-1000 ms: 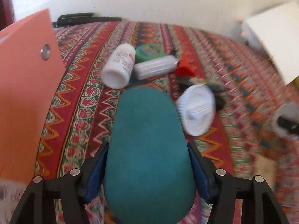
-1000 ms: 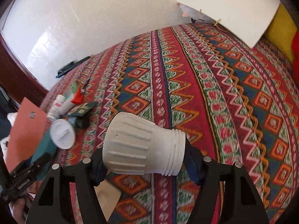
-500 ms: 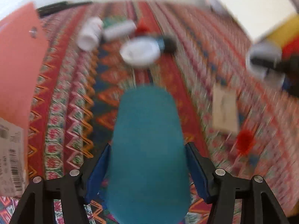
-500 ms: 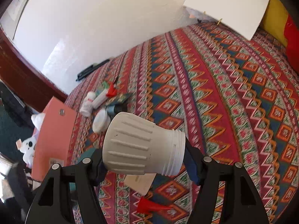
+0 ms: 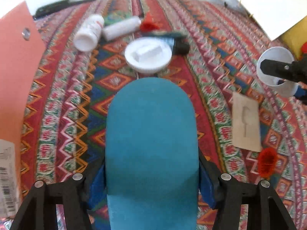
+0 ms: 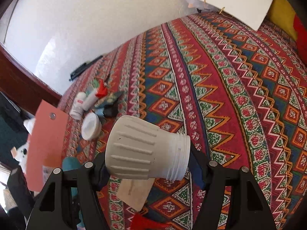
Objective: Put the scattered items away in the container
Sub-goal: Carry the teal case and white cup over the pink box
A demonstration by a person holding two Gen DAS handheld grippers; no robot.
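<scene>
My left gripper [image 5: 151, 180] is shut on a long teal oval object [image 5: 151, 143], held above the patterned bedspread. My right gripper [image 6: 149, 163] is shut on a white ribbed jar [image 6: 145, 151], its open mouth to the right; the jar also shows in the left wrist view [image 5: 276, 71] at the far right. An orange box flap [image 5: 15, 72] with a metal snap stands at the left, also visible in the right wrist view [image 6: 46, 145]. Scattered ahead lie a white lid [image 5: 147, 54], a white bottle [image 5: 89, 32], a white tube [image 5: 120, 27] and a red tuft [image 5: 148, 24].
A beige card [image 5: 246, 122] and a red pom-pom [image 5: 266, 162] lie on the bedspread at the right. A dark cap [image 5: 181, 47] sits by the lid. A black pen [image 5: 61, 4] lies by the far wall. A white board [image 6: 230, 0] and yellow cushion [image 6: 282, 13] are far right.
The left gripper has pulled back from the item cluster with the teal object. The right gripper has risen and turned left with the jar, bringing the orange flap into its view.
</scene>
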